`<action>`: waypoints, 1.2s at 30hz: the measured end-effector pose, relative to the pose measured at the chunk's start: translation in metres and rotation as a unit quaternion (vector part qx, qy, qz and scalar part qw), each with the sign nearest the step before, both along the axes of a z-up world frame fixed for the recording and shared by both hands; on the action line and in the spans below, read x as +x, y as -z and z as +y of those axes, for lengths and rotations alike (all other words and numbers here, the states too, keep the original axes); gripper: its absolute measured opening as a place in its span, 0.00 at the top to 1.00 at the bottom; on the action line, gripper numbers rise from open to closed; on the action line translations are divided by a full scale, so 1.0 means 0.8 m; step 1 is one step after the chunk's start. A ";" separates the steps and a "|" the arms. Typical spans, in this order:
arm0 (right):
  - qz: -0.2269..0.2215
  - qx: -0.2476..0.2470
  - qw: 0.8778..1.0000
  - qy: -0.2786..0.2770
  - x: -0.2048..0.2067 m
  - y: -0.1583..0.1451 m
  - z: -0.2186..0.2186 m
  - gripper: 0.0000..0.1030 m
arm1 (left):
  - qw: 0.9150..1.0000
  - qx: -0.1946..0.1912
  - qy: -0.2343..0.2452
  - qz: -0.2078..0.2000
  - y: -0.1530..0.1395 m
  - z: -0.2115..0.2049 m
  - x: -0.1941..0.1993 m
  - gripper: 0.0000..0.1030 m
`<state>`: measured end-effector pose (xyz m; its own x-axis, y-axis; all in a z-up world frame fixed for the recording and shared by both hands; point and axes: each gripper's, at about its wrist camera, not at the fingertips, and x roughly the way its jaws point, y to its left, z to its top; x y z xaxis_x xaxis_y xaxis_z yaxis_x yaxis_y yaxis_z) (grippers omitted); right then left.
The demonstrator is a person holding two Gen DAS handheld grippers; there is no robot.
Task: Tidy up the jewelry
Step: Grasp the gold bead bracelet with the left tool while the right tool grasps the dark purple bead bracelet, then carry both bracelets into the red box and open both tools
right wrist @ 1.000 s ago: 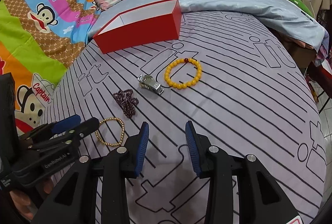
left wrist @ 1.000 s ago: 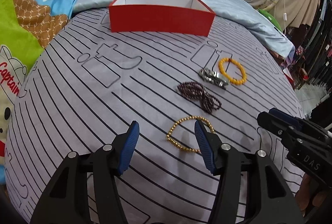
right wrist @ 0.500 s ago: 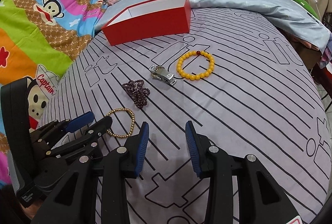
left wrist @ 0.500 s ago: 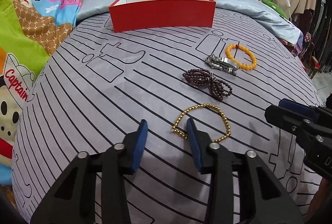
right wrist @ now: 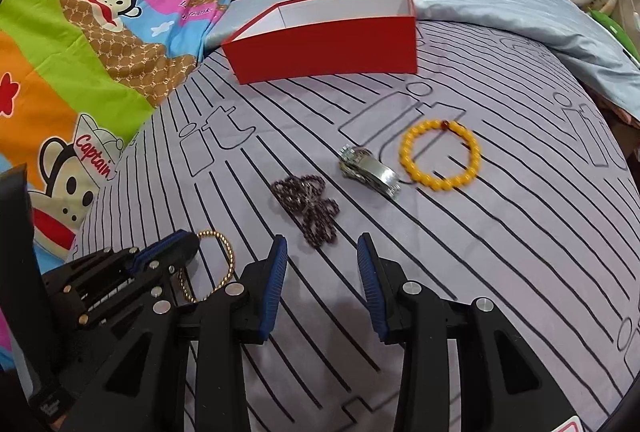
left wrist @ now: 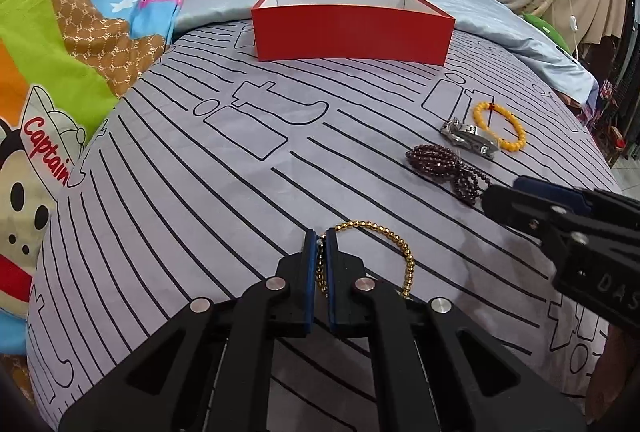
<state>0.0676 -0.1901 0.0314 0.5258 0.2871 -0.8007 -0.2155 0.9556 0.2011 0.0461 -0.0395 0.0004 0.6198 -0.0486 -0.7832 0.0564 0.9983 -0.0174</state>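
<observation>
1. The gold bracelet (left wrist: 384,248) is a loop of small shiny round beads lying on the grey striped bedsheet (left wrist: 192,192) at the near edge of the bed. Its left part runs between the jaws of the left gripper (left wrist: 321,238), which are clenched on it.
2. The left gripper sits low over the sheet and points toward the far side. In the right wrist view it shows at the near left (right wrist: 176,252), with the gold loop (right wrist: 224,256) curving out to its right.
3. The right gripper (right wrist: 322,248) hovers just right of the left one, jaws released and holding nothing. Its tips lie near the dark beads (right wrist: 310,204).
4. The dark beads are a bunched, bow-shaped strand of small purple-brown beads, just beyond the gold bracelet and to its right.
5. Farther right lies a silver metal band (right wrist: 370,170), folded flat, touching or just beside a yellow bracelet (right wrist: 440,156) of larger round beads with one red bead.
6. At the far side stands an open red box (left wrist: 352,32) with a white inside, well apart from the jewelry.
</observation>
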 end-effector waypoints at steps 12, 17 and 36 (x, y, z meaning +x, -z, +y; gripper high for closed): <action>0.012 -0.009 1.000 -0.003 0.025 0.019 0.013 0.83 | 1.000 0.001 0.000 -0.006 0.001 0.001 0.008 0.96; 0.020 0.002 1.000 0.001 0.021 0.020 0.006 0.92 | 1.000 -0.003 -0.002 -0.002 0.000 0.001 0.011 0.96; -0.022 0.038 0.999 0.018 -0.040 -0.043 -0.026 0.93 | 0.999 -0.036 0.021 -0.019 -0.056 -0.016 -0.005 0.96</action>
